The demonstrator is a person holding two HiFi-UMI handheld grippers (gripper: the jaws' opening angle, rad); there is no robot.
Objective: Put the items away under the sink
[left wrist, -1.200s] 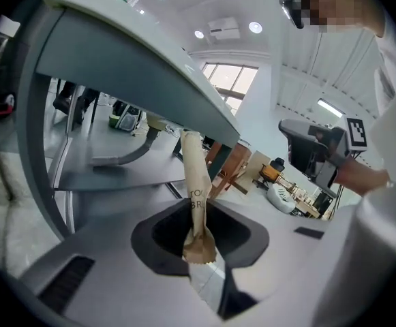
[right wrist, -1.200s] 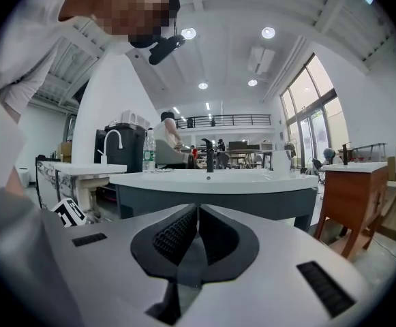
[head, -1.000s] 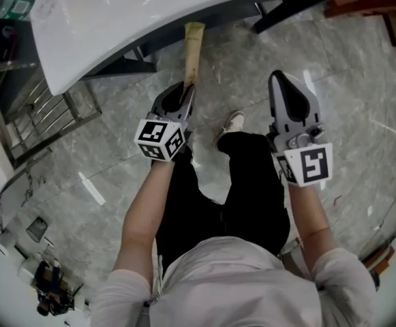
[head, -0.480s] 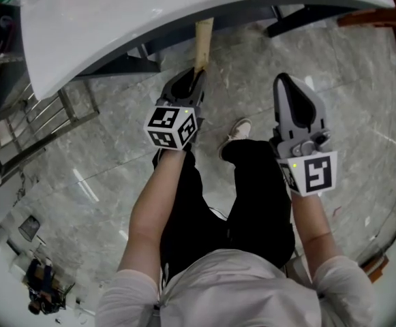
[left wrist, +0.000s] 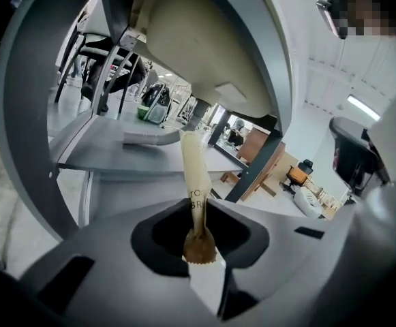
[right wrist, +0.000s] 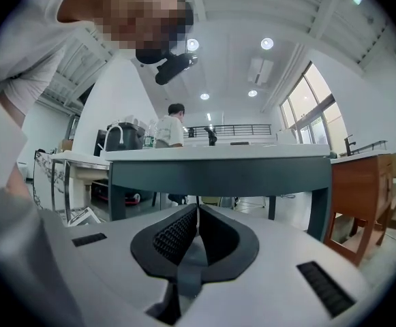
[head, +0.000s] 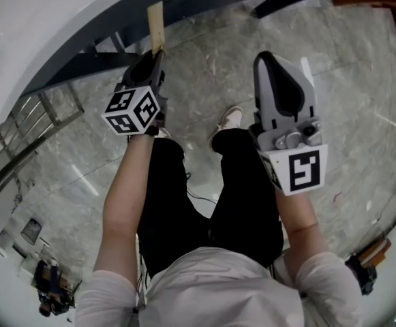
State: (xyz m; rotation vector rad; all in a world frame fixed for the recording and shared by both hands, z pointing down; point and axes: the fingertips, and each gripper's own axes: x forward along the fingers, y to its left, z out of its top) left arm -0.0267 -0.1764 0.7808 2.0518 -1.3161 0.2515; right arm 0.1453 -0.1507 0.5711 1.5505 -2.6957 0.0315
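Observation:
My left gripper (head: 154,58) is shut on a long, flat beige paper packet (head: 157,20). The packet sticks out ahead of the jaws, and its far end reaches under the edge of the white sink (head: 41,39). In the left gripper view the packet (left wrist: 193,172) points at the grey shelf (left wrist: 109,157) beneath the basin's pale underside (left wrist: 204,53), and its crimped end sits between the jaws of the left gripper (left wrist: 199,216). My right gripper (head: 274,58) hangs to the right over the floor. In its own view the right gripper (right wrist: 196,213) is shut, with nothing between its ribbed pads (right wrist: 174,234).
A dark frame (head: 95,63) carries the sink. A metal wire rack (head: 27,131) stands at the left. My legs and a white shoe (head: 230,118) are between the grippers. A dark-framed table (right wrist: 218,170), a wooden cabinet (right wrist: 364,196) and a standing person (right wrist: 170,131) are ahead of the right gripper.
My left gripper has sunk and moved left toward the sink's frame, carrying the packet's tip under the basin's edge. The right gripper has sunk a little and stays shut.

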